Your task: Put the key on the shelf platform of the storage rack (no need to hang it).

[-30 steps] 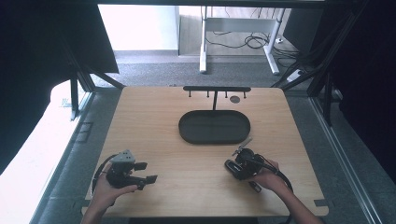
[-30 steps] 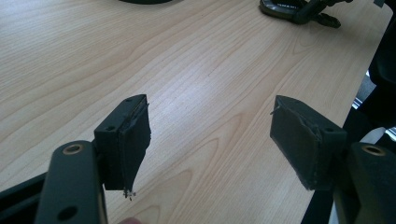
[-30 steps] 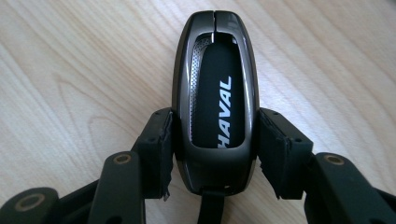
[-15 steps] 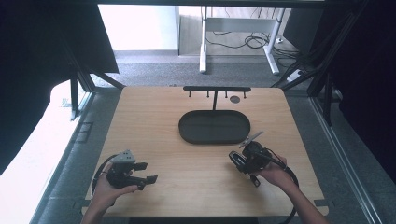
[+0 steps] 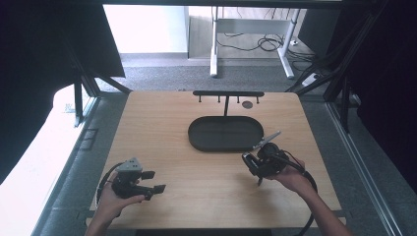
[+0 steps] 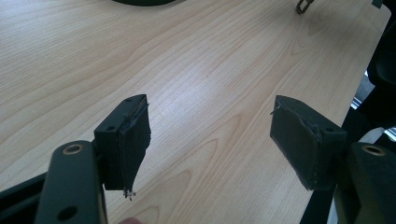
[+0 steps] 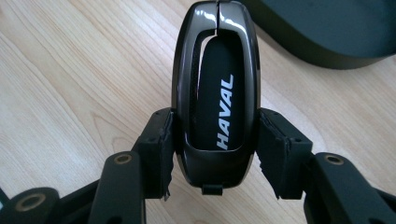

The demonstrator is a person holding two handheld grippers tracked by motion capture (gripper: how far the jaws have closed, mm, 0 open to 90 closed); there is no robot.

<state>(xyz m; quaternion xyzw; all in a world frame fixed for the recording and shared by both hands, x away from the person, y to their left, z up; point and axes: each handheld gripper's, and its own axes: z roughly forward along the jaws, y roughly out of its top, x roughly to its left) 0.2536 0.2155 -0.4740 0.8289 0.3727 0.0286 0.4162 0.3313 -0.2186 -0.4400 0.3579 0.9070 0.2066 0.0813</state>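
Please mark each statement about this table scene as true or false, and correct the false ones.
1. The right gripper is clamped on a car key fob. True.
2. The fob lies inside the black oval tray. False: it is held beside the tray, over the wooden table.
3. The left gripper holds nothing, jaws wide apart. True.
4. A keyring hangs from the hook rack. False: its hooks are bare.
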